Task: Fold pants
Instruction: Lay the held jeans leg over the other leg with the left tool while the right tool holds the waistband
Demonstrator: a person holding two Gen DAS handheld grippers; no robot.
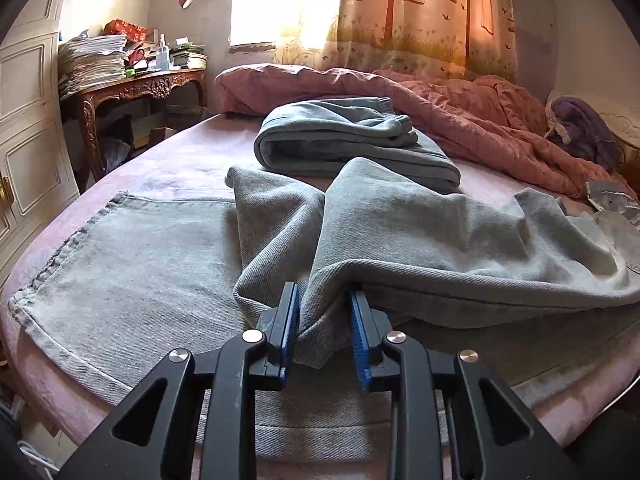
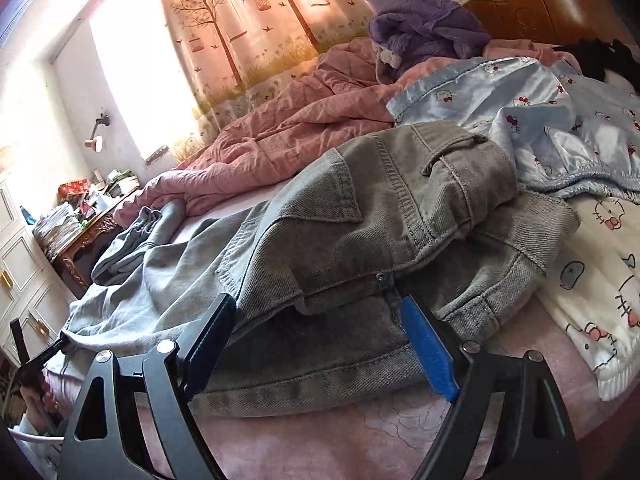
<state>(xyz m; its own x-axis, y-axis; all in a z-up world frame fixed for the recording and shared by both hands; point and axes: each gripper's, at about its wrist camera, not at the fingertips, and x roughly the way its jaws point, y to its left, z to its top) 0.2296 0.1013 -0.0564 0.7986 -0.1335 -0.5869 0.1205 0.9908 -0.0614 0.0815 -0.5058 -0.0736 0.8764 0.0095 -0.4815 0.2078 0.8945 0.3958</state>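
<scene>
The grey jeans (image 2: 360, 240) stretch lengthwise from the left gripper (image 1: 324, 328), clamped on a leg fold, to their waistband between the right gripper's (image 2: 320, 340) wide-open jaws.

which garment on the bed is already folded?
The blue-grey sweatpants beyond the left gripper: a neat stacked bundle. The grey denim jeans lie rumpled, pinched by that gripper; the light-blue cat-print satin pyjamas are crumpled.

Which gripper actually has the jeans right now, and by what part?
The left gripper pinches a bunched fold of a leg of the grey jeans. The right gripper stands wide around the zip end, holding nothing.
</scene>
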